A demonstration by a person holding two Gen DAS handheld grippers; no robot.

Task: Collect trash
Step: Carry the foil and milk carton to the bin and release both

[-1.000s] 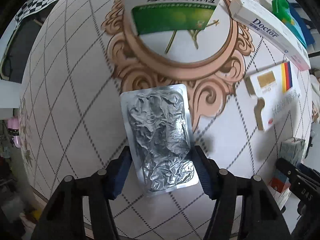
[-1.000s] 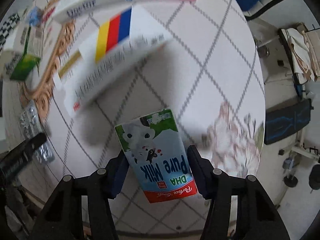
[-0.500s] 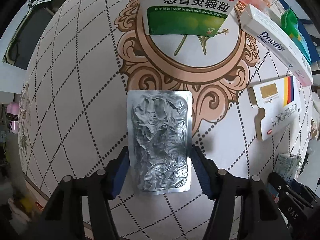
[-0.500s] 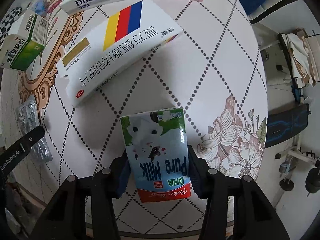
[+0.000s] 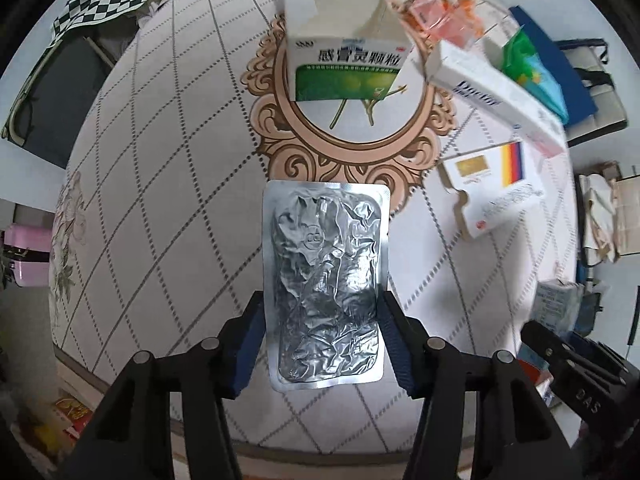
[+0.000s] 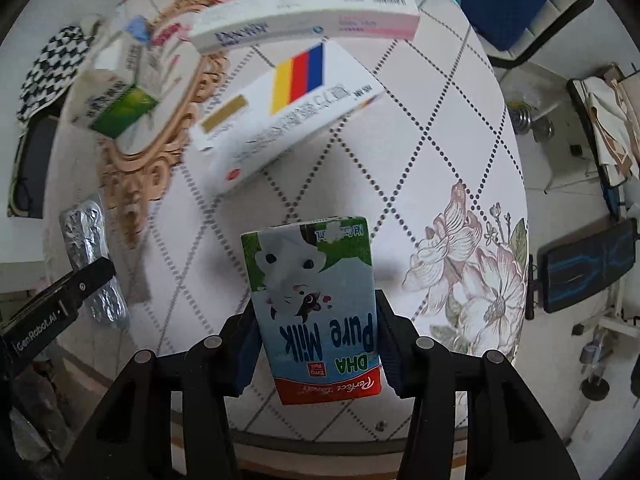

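Observation:
My left gripper [image 5: 323,340] is shut on a crumpled silver foil blister pack [image 5: 325,280] and holds it above the round table [image 5: 160,184]. My right gripper [image 6: 316,344] is shut on a small "DHA Pure Milk" carton [image 6: 316,312], also lifted off the table. The foil pack and the left gripper's finger [image 6: 60,304] show at the left of the right wrist view. The milk carton [image 5: 558,304] and the right gripper show blurred at the right edge of the left wrist view.
On the table lie a green-and-white medicine box [image 5: 348,64], a long white "Doctor" box [image 5: 492,96], a white box with yellow, red and blue stripes [image 5: 496,184], and pink and green packets [image 5: 440,20] at the far side. Chairs and floor surround the table.
Both grippers have risen and pulled back with their loads; the table and boxes look farther away. The foil pack has straightened between the left fingers.

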